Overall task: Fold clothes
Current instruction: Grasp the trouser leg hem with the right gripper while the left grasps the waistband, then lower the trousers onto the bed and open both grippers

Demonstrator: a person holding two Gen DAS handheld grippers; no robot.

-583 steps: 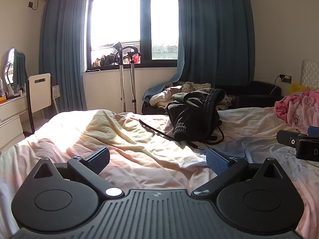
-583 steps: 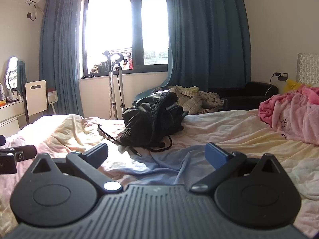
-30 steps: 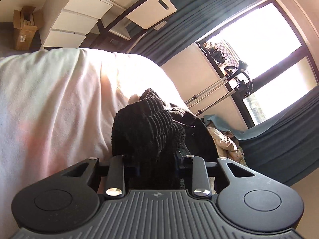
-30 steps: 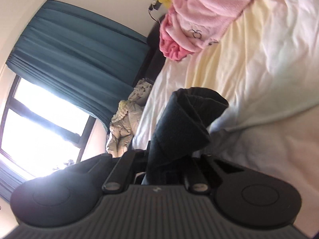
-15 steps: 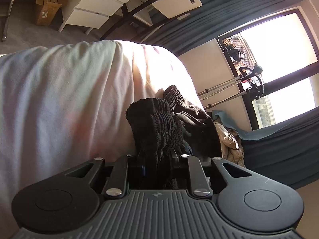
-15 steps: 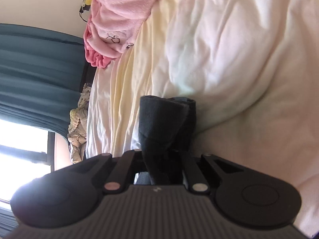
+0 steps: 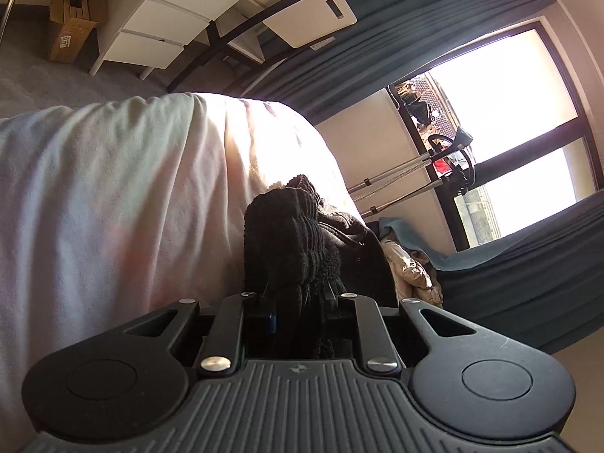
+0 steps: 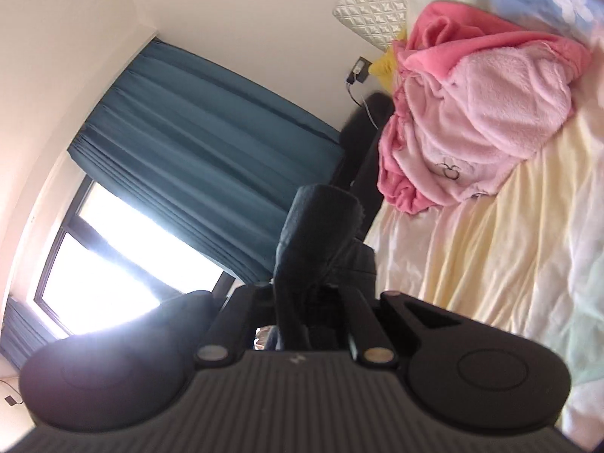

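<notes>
Fabric fills both tools at once: the left gripper point(image 7: 298, 302) is pinched on the ribbed knit end of a black garment point(image 7: 290, 234), and the right gripper point(image 8: 302, 294) is clamped on a smoother dark edge of what looks like the same garment, where a fold stands up between its jaws. Holding two separate ends like this is likely meant to lift the piece and pull it out to its full shape, since a crumpled garment cannot be folded until it is spread.

Taking the bed point(image 7: 113, 188) as the landmark, the garment sits above it, bunched at the left tool and trailing away toward the foot of the bed near the window point(image 7: 509, 113). Both cameras are tilted hard, so the tools seem to be rolled sideways, probably to let the cloth hang and shake loose. How much of it touches the sheet cannot be told.

At the head end of the bed lies a pink blanket point(image 8: 490, 113), well apart from the gripped cloth. Beyond the foot of the bed, under the blue curtain point(image 8: 211, 132), lies a pile of pale clothes point(image 7: 407, 268).

My judgement is that the folding proper has not begun; laying the garment flat on the open sheet comes next.
</notes>
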